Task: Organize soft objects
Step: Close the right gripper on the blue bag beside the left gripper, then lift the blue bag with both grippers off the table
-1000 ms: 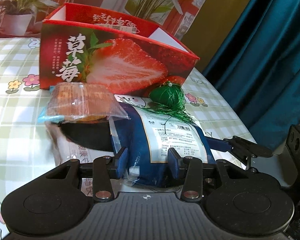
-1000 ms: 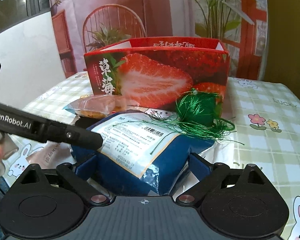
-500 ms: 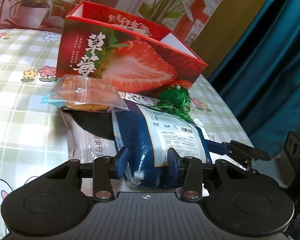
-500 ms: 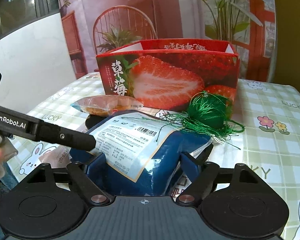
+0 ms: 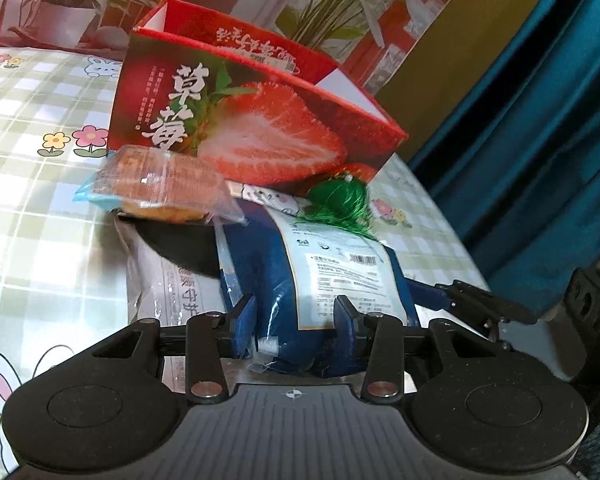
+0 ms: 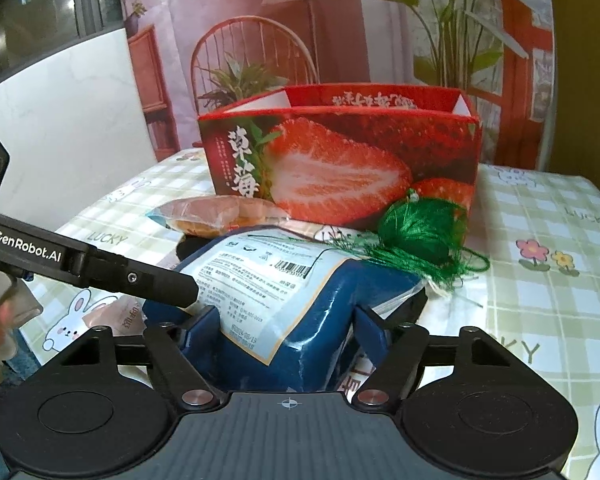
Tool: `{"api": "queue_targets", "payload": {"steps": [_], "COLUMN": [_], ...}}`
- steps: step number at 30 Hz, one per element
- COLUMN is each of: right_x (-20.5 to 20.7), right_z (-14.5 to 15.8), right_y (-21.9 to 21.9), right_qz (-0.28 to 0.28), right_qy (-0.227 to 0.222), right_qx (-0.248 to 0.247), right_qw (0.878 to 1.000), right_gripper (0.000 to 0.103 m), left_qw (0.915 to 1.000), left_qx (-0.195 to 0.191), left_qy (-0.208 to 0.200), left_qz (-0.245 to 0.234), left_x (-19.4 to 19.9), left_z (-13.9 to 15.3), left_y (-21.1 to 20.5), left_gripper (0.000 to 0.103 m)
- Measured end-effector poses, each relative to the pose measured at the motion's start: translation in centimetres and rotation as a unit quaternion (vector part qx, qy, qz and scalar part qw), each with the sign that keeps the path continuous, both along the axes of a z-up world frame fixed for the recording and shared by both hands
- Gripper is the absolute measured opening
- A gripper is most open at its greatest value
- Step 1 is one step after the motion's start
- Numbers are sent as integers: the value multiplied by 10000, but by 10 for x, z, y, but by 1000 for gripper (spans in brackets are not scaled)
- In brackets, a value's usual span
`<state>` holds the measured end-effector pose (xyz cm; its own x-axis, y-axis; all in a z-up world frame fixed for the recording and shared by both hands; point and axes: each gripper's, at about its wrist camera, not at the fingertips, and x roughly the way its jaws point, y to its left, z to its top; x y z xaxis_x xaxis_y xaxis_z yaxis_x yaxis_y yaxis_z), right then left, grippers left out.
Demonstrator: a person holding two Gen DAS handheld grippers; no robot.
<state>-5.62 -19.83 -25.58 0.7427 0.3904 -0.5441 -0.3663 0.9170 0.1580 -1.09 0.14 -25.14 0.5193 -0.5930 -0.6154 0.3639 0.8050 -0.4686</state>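
1. The left gripper (image 5: 294,322) is clamped on the near end of a soft blue plastic pouch with a white printed label (image 5: 332,264).
2. The right gripper (image 6: 287,334) straddles the same pouch; its jaws have just been closing, and both pads now press on its sides.
3. The pouch lies at the near edge of the checked-cloth surface (image 6: 548,304), overlapping a white packet (image 5: 168,280).
4. Behind it lie a clear-wrapped brown pastry (image 5: 160,186) and a green thread ball (image 6: 418,232).
5. Farthest stands an open red strawberry-print cardboard box (image 6: 340,168).
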Motion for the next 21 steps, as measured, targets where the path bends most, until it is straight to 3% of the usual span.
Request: {"api": "queue_targets", "payload": {"steps": [10,21], "right_x": [-9,-1], "right_z": [29,8], "right_y": [0,-4], "right_qz": [135,128], "right_qy": [-561,117], "right_qx": [-158,-95], "right_qw": [9982,9998], "right_gripper": [63,53], "left_qw": [9992,9995], "left_qx": [-179,-186], "left_qy": [-298,264], "left_qz": [-175,-58], "left_x": [-10,0], "left_z": [20,-5], "left_y": [1,6], "left_gripper": [44,44]}}
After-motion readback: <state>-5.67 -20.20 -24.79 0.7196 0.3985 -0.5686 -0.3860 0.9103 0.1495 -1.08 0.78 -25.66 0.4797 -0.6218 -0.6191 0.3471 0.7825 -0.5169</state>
